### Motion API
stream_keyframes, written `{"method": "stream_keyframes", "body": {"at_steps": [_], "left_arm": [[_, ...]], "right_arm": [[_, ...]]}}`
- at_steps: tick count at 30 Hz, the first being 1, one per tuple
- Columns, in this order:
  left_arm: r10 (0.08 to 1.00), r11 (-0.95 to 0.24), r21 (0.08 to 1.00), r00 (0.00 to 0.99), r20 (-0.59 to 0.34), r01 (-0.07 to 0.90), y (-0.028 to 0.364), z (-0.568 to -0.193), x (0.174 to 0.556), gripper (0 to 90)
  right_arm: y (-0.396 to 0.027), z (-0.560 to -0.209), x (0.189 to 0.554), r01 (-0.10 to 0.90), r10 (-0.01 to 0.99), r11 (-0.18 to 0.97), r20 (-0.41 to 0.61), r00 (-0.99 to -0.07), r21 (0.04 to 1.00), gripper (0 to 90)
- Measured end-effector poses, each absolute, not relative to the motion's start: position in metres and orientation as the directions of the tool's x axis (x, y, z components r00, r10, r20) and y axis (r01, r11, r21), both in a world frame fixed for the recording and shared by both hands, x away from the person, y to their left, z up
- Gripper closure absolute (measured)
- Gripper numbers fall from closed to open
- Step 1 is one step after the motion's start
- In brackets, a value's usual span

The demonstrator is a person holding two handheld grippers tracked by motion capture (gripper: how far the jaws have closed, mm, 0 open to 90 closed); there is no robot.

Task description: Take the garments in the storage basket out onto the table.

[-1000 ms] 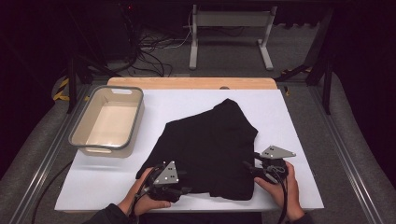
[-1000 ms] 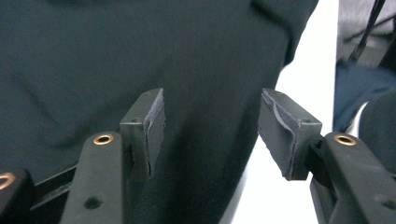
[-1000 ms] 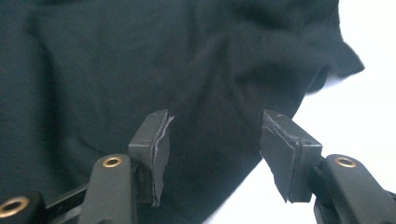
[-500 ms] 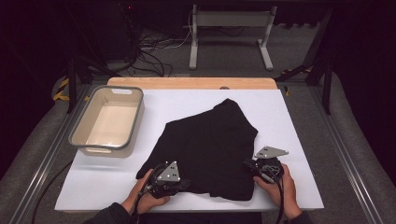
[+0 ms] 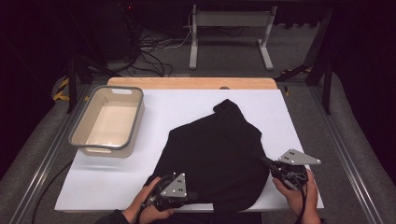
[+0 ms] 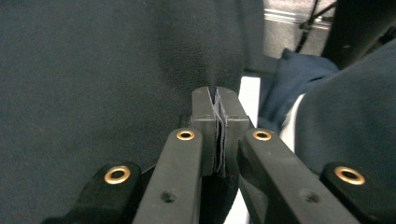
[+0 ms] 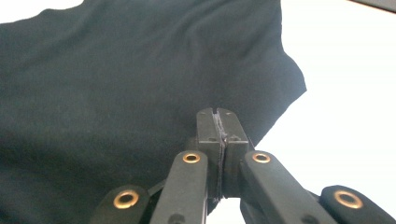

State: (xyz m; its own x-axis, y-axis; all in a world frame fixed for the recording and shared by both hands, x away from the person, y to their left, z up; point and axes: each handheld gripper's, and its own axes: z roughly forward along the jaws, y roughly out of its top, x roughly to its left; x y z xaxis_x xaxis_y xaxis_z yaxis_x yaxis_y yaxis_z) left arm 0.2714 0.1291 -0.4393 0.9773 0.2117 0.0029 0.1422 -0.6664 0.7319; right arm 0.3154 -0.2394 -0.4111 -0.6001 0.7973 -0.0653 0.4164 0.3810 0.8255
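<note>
A black cloth (image 5: 219,149) lies spread on the white table (image 5: 177,112), one corner pointing to the far side. My left gripper (image 5: 195,196) is at the cloth's near left edge, shut on a fold of the cloth (image 6: 93,84). In the left gripper view its fingertips (image 6: 205,105) pinch thin layers of fabric. My right gripper (image 5: 266,162) is at the cloth's near right edge and is shut on the cloth (image 7: 116,70) too. In the right gripper view its fingertips (image 7: 208,123) clamp the hem.
A beige tub (image 5: 78,135) with a grey rim stands empty at the table's left. A wooden strip (image 5: 191,83) runs along the far edge. Metal rails flank the table. Bare white surface lies between tub and cloth and to the far right.
Both hands have shifted a little: the right gripper to the right, the left gripper toward the near edge. The cloth's near edge has followed them.
</note>
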Motion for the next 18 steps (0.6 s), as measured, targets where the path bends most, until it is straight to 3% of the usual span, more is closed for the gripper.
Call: {"method": "stream_keyframes", "body": {"at_steps": [8,9,14,18], "left_arm": [[0.186,-0.65,0.753,0.982,0.025,0.104,0.119,-0.43,0.252,84.8],[0.198,-0.639,0.761,0.98,0.024,0.111,0.121,-0.427,0.252,80.6],[0.227,-0.587,0.802,0.973,0.032,0.111,0.131,-0.413,0.257,60.2],[0.325,-0.555,0.823,0.943,0.076,0.125,0.142,-0.401,0.281,45.2]], "right_arm": [[-0.254,-0.407,0.302,0.419,0.821,0.341,-0.049,-0.569,0.841,89.6],[-0.255,-0.407,0.302,0.419,0.826,0.334,-0.048,-0.561,0.845,89.4],[-0.253,-0.407,0.31,0.418,0.842,0.302,-0.034,-0.538,0.857,70.7],[-0.244,-0.407,0.331,0.385,0.822,0.298,-0.03,-0.569,0.873,58.6]]}}
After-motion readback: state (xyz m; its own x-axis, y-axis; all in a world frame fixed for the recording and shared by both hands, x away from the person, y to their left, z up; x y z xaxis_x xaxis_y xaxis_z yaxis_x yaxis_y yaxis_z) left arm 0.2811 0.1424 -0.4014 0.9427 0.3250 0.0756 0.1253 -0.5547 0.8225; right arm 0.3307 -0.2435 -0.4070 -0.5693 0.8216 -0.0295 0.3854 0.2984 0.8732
